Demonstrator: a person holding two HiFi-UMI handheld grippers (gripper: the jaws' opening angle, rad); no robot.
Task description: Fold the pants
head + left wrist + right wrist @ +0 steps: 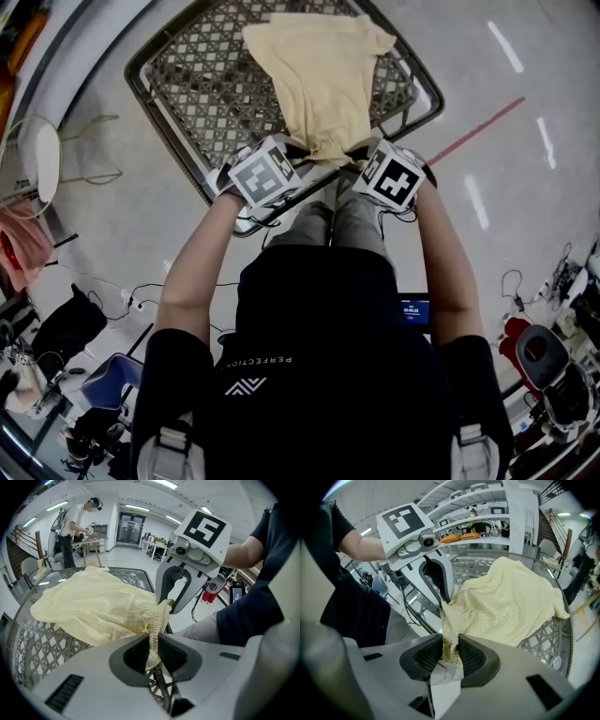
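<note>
Item: pale yellow pants (323,80), lying on the lattice table (183,80) from its near edge toward its far edge, with the elastic waistband (152,620) gathered at the near edge. Left gripper (152,651) and right gripper (450,653): each clamped on that waistband, near one another. Handling, as judged: hold both grips firm, lift evenly, and carry the waistband toward the far edge so that the cloth lies flat and the fold lands square.
</note>
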